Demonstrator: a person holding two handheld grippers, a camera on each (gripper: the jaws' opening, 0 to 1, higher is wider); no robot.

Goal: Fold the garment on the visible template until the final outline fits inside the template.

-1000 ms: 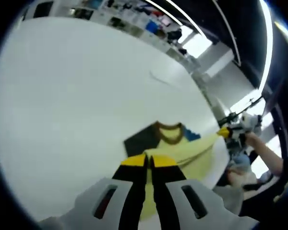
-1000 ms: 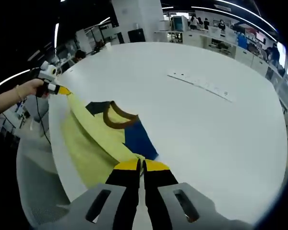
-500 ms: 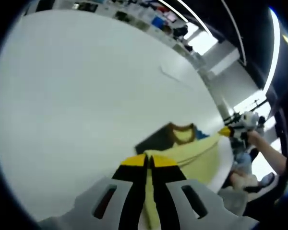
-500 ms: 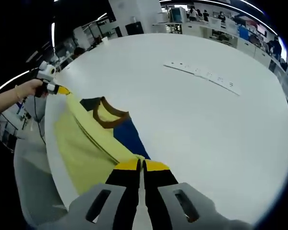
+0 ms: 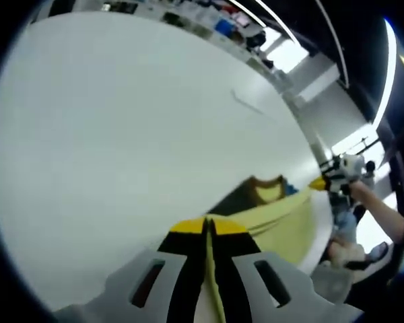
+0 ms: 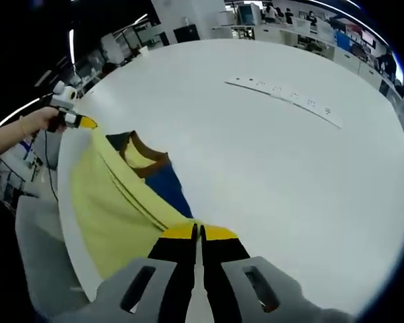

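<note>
In the left gripper view, the left gripper (image 5: 207, 229) has its jaws pressed together on an edge of the yellow garment (image 5: 283, 219), which stretches across the white table (image 5: 121, 134) to the right gripper (image 5: 321, 182), held in a hand (image 5: 355, 192). A pale strip (image 5: 252, 108) lies further off; any writing on it is too small to read.

In the right gripper view, the right gripper (image 6: 196, 232) pinches the garment (image 6: 114, 195), whose brown collar (image 6: 145, 158) lies on the table (image 6: 276, 175) beside a blue patch (image 6: 167, 190). The left gripper (image 6: 77, 121) holds the far corner. A strip (image 6: 286, 101) carries illegible marks.
</note>
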